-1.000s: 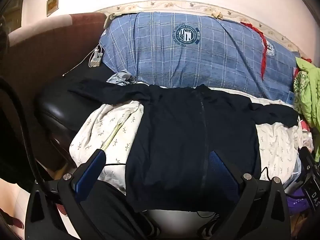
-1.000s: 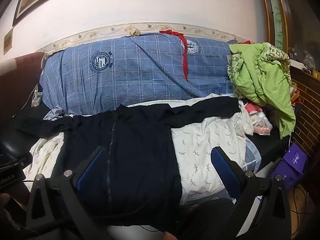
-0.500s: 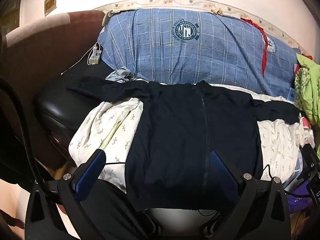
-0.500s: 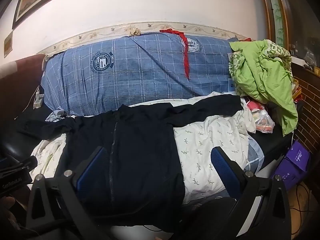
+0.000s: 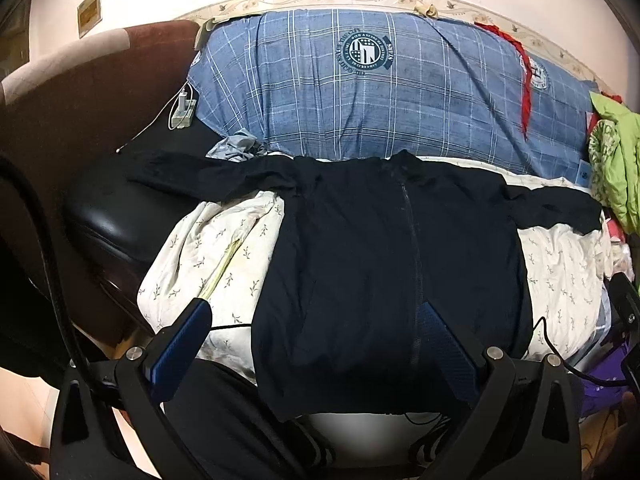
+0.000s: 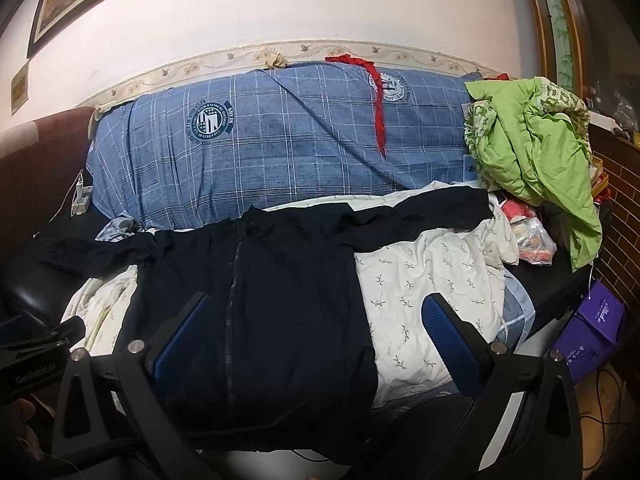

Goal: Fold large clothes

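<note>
A dark zip-front jacket (image 5: 380, 264) lies spread flat, front up, on a white leaf-print sheet (image 5: 224, 256), with both sleeves stretched out sideways. It also shows in the right wrist view (image 6: 272, 296). My left gripper (image 5: 316, 320) is open and empty, hovering in front of the jacket's hem. My right gripper (image 6: 316, 316) is open and empty, near the hem's right side. The hem hangs over the front edge.
A blue plaid cushion (image 5: 360, 88) lines the back. A green blanket heap (image 6: 536, 140) and a plastic bag (image 6: 534, 240) sit at the right. A purple bag (image 6: 592, 328) stands on the floor. A black armrest (image 5: 116, 208) and a white charger (image 5: 182, 114) are at the left.
Both grippers have drifted slightly, so the views have shifted a little upward. The jacket has not moved and both grippers stay open.
</note>
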`<control>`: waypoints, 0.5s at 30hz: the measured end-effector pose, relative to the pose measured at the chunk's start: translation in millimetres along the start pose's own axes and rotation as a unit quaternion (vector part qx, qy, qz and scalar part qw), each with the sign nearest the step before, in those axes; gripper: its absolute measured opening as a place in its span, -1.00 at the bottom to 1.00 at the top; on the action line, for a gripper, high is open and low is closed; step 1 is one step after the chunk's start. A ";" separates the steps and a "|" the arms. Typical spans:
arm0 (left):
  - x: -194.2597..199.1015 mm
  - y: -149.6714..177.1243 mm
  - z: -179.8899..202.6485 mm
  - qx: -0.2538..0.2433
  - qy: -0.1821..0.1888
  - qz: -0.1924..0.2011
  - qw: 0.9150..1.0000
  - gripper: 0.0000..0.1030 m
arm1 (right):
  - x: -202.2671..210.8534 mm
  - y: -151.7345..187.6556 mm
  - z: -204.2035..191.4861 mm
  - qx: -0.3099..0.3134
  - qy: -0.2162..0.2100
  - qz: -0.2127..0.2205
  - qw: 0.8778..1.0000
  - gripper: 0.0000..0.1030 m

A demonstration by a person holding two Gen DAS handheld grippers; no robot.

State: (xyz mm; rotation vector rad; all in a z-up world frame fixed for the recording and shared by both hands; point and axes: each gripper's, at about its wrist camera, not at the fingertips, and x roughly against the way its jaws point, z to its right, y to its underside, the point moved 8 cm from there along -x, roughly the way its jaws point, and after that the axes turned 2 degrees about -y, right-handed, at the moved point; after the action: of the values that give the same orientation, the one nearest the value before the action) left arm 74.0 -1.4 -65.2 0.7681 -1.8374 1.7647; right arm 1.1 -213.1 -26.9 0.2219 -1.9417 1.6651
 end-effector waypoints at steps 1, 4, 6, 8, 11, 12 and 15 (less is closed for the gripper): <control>0.3 -0.9 0.1 0.000 0.000 0.003 1.000 0.99 | -0.2 0.4 -0.9 0.002 -0.001 0.000 1.000 1.00; 1.9 -1.2 -0.1 0.004 0.002 0.011 1.000 0.99 | -1.3 1.4 -4.8 0.008 -0.005 -0.001 1.000 1.00; 2.1 -2.1 0.7 0.006 0.005 0.012 1.000 0.99 | -1.8 1.6 -7.1 0.011 -0.007 -0.002 1.000 1.00; 1.7 -3.5 1.1 0.006 0.004 0.012 1.000 0.99 | -2.6 1.7 -8.8 0.013 -0.009 -0.004 1.000 1.00; 2.8 -5.8 1.4 0.005 0.004 0.015 1.000 0.99 | -3.9 1.5 -12.1 0.016 -0.013 -0.006 1.000 1.00; 4.3 -6.9 0.8 0.007 0.005 0.019 1.000 0.99 | -4.1 1.0 -13.1 0.017 -0.014 -0.006 1.000 1.00; 6.5 -9.3 -1.7 0.012 0.013 0.024 1.000 0.99 | -3.4 -0.2 -16.1 0.021 -0.017 -0.006 1.000 1.00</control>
State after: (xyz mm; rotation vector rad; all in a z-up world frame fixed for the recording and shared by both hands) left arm 75.5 -0.2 -53.9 0.7130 -1.8359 1.8220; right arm 9.0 -198.6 -27.4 0.2776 -1.9282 1.7059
